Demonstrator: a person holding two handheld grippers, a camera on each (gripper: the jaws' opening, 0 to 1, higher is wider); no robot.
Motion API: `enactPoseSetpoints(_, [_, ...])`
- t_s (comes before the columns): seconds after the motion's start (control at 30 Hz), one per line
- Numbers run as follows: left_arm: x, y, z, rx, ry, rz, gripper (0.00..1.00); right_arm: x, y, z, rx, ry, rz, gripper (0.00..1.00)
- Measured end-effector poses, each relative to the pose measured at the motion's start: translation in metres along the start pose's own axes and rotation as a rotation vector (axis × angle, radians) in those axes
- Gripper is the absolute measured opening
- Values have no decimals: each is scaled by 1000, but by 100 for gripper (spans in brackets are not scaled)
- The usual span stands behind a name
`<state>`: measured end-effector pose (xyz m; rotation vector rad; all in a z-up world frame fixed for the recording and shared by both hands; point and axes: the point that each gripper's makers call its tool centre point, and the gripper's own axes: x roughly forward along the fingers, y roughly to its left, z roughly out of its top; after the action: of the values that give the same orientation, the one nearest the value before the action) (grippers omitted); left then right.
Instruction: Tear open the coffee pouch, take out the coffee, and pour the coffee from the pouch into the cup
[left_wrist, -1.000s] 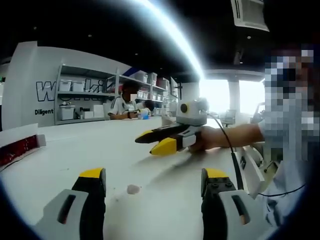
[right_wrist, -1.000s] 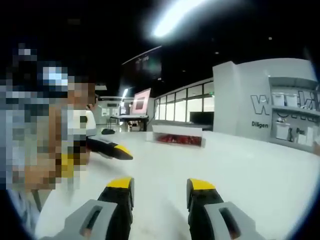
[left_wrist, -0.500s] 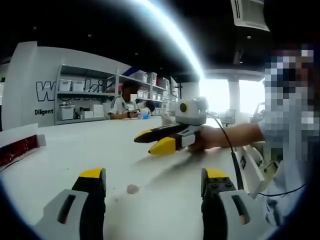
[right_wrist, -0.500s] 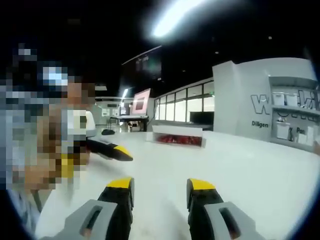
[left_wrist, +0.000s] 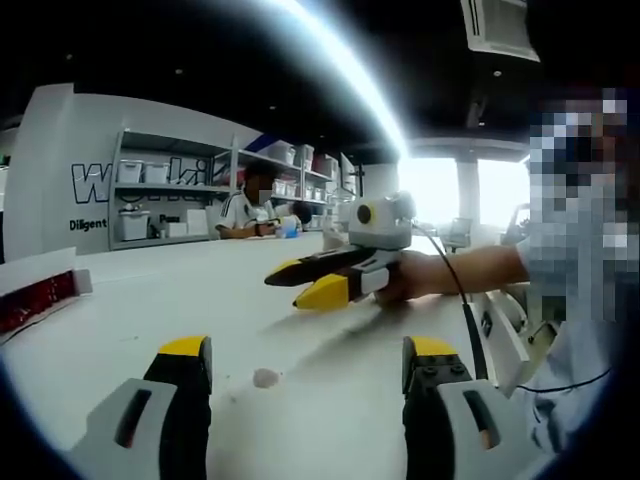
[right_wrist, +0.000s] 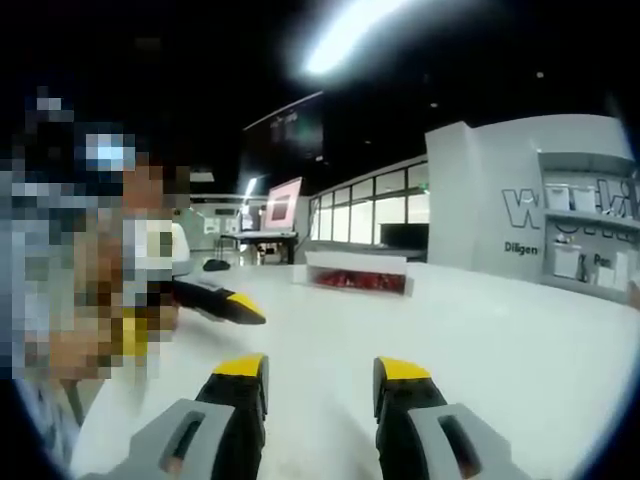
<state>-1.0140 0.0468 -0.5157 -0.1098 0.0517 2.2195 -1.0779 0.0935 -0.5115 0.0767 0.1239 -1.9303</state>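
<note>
A white box of red packets (right_wrist: 357, 277) sits far back on the white bench (left_wrist: 150, 300); shelves of bins (left_wrist: 160, 195) line the wall. The left hand-held gripper (left_wrist: 310, 375) and the right hand-held gripper (right_wrist: 320, 385) hover with jaws apart, holding nothing.

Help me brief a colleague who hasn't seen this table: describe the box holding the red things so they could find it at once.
Start at the big white table and look to its far edge, before the grey wall with dark lettering. There lies a long, low white box of red contents, also seen in the left gripper view. Nothing else on the table is red.
</note>
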Motion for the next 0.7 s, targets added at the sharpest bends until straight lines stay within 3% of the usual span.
enactPoseSetpoints(0.7, [0,-4,0,3,-2,-3,79,-1,0,2,3,-12,-9,42])
